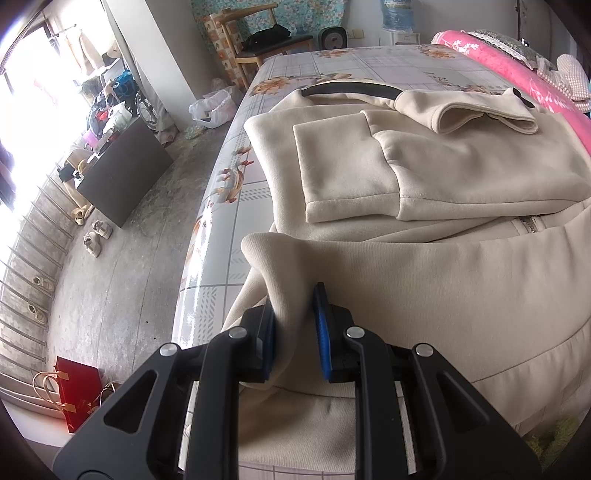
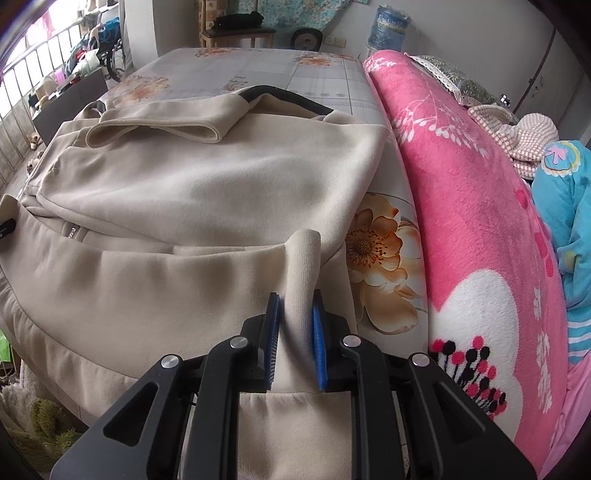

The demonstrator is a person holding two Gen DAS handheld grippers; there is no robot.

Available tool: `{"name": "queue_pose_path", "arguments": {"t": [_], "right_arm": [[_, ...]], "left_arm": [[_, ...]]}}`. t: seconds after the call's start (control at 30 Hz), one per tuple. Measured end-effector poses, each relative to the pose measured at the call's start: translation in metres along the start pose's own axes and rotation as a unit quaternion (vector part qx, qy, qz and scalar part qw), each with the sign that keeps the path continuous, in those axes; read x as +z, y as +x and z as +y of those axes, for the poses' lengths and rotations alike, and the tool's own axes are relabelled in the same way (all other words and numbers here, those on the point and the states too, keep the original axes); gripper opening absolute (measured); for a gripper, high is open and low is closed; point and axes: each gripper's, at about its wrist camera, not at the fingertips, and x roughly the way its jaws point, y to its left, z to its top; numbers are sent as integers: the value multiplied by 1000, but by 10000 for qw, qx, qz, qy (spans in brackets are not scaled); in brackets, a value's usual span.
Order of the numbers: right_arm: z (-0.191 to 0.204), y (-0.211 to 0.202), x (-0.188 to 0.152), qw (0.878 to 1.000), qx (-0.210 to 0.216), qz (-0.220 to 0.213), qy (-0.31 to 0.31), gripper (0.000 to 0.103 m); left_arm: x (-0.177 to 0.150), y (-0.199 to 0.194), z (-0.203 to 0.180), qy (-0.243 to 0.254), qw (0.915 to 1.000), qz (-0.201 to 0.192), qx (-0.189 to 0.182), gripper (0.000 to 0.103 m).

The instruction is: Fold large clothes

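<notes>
On the bed [image 1: 332, 70] with its flowery sheet lies a cream zip-up jacket [image 1: 424, 266], sleeves folded over its front. Left gripper [image 1: 295, 325] pinches one bottom corner tight. Right gripper [image 2: 297, 332] pinches the other corner. Beside it sits a pink blanket [image 2: 461, 221], maybe fleece.

Bedroom surroundings, both wrist views

Floral grey bedsheet [image 1: 332, 70] covers the bed; pink plush blanket [image 2: 461, 206] heaped along its right side, blue patterned cloth [image 2: 569, 221] beyond it. Wooden chair [image 1: 255, 48] with dark clothing at the far end; water bottle [image 2: 389, 27] near the wall. Red paper bag [image 1: 79, 391] and pale shoes [image 1: 96, 236] on the concrete floor.
</notes>
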Motion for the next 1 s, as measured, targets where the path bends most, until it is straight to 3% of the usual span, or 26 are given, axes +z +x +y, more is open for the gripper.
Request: {"name": "queue_pose_path", "arguments": {"t": [0.8,1.0], "right_arm": [[3,-1,-3,9999,-71,-89,-23,16],[3,-16,-7,9993,-182,-303,78,7]], "left_arm": [[-2,0,0,34,10000,-44,39,18],[-10,-19,5,84,9987,-505,-22,10]]}}
